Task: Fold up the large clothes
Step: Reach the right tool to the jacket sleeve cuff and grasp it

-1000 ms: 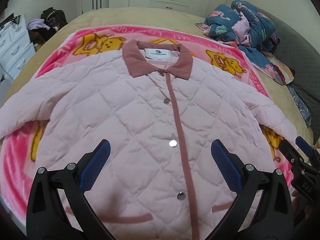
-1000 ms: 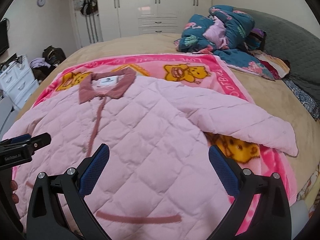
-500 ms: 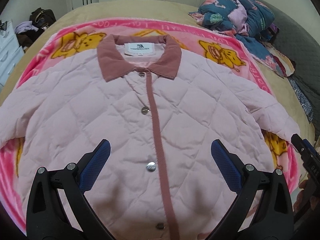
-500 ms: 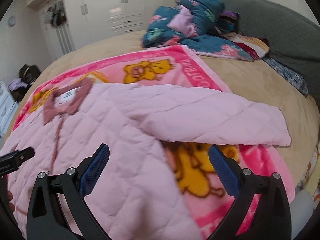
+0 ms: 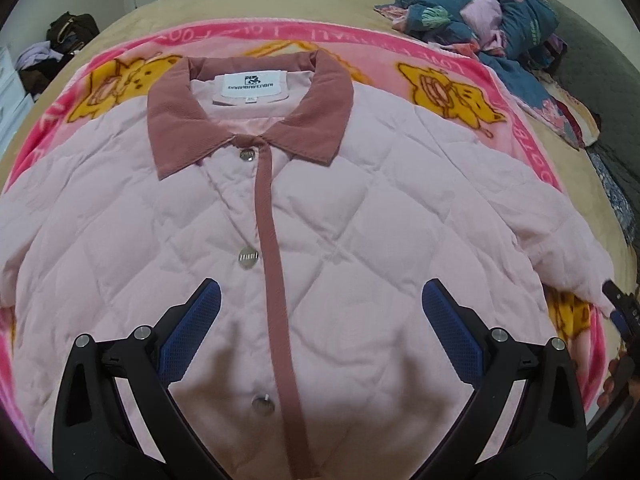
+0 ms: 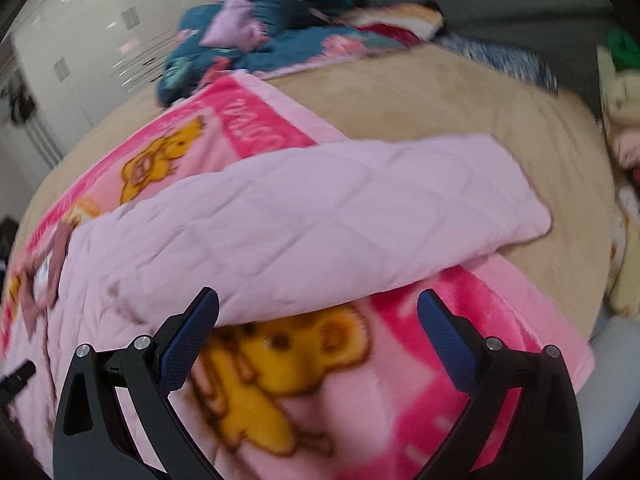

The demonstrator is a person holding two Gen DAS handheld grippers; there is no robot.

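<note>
A pale pink quilted jacket point(image 5: 352, 216) with a dusty-rose collar point(image 5: 248, 120) lies face up and buttoned on a pink bear-print blanket point(image 5: 448, 92). My left gripper point(image 5: 320, 324) is open and empty, hovering over the jacket's front near the placket. In the right wrist view the jacket's right sleeve point(image 6: 320, 216) stretches out across the blanket point(image 6: 304, 392). My right gripper point(image 6: 316, 328) is open and empty, just short of the sleeve's lower edge. Its tip also shows in the left wrist view point(image 5: 620, 308) by the cuff.
The blanket lies on a tan bed point(image 6: 460, 108). A heap of blue and purple bedding point(image 5: 492, 12) sits at the far right. A bag and clothes point(image 5: 60, 44) lie on the floor at the left. White wardrobes point(image 6: 80, 32) stand behind.
The left gripper has moved forward over the jacket toward the collar. The right gripper has swung right and closer to the right sleeve. Both stay open.
</note>
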